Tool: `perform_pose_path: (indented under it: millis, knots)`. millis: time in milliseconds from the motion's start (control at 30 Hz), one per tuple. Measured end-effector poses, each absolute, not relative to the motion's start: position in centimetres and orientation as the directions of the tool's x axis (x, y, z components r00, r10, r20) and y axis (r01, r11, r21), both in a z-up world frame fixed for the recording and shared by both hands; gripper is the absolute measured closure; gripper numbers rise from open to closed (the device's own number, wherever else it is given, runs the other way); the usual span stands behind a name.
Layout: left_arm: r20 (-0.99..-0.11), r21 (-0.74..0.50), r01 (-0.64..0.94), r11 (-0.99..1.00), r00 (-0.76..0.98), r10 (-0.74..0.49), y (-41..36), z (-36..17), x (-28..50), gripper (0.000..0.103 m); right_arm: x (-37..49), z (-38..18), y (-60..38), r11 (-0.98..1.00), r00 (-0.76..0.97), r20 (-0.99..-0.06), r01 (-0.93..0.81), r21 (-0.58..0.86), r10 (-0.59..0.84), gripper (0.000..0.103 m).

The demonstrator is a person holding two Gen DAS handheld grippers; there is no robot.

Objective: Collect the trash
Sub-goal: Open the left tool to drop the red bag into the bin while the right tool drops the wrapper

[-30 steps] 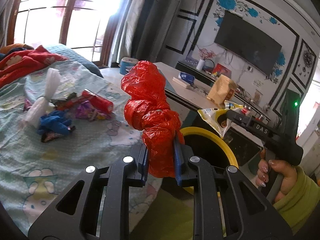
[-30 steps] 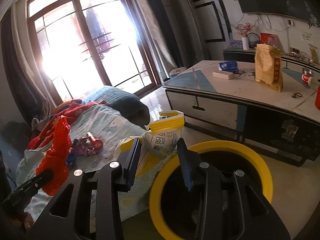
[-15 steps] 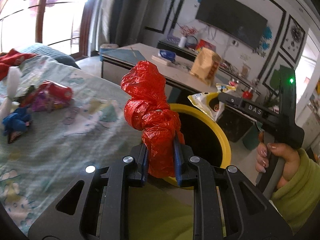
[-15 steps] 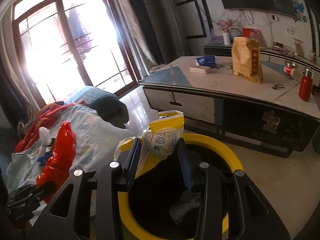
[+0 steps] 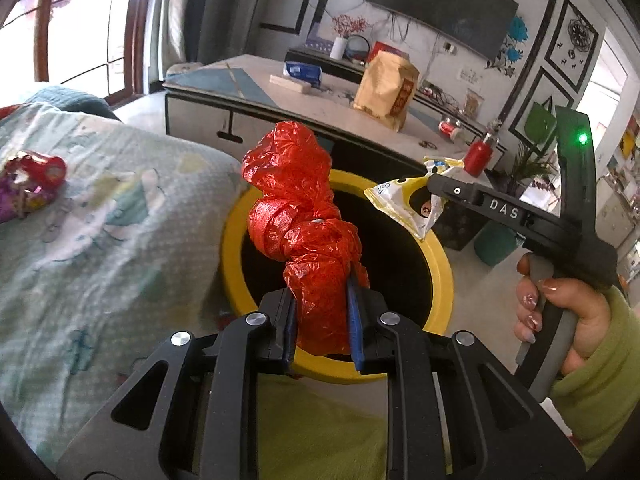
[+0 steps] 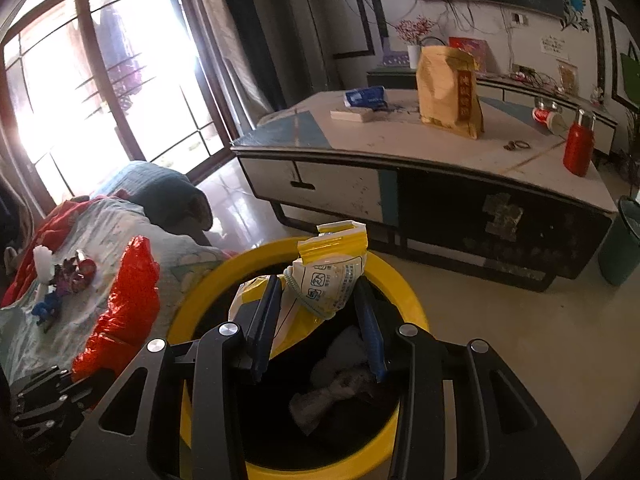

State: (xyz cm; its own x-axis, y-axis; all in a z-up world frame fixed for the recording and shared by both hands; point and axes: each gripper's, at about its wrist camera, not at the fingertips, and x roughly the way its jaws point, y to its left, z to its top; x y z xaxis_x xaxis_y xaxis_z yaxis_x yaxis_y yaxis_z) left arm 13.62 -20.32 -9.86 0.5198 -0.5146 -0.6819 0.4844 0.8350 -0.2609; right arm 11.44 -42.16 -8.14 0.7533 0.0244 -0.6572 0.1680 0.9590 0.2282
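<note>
Trash bin (image 6: 200,304) yellow rim just beside bed edge; left gripper (image 5: 322,320) clamps red bag (image 5: 308,232), right gripper (image 6: 320,312) clamps yellow wrapper (image 6: 328,276) over opening.

A bed (image 5: 120,240) covered by a pale patterned sheet is seen at the left, with a small heap of wrappers (image 6: 76,274) lying on it. A yellow-rimmed bin (image 6: 392,280) stands on the pale floor (image 6: 520,340) beside it. A low table (image 6: 400,148) carries a tan bag (image 6: 448,88), a red flask (image 6: 578,144) and a blue packet (image 6: 366,97).
</note>
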Motion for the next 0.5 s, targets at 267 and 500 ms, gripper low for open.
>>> perform_pose_path:
  millis: [267, 500]
  knots:
    - [-0.710, -0.258, 0.502, 0.826, 0.481, -0.514, -21.6, -11.2, 14.6, 0.088, 11.8, -9.1, -42.8, 0.947, 0.728, -0.683, 0.167, 0.273, 0.069, 0.064]
    - [-0.693, -0.286, 0.496, 0.820, 0.483, -0.535, -21.8, -10.9, 15.1, 0.055, 11.7, -8.2, -43.1, 0.944, 0.753, -0.654, 0.159, 0.289, 0.073, 0.049]
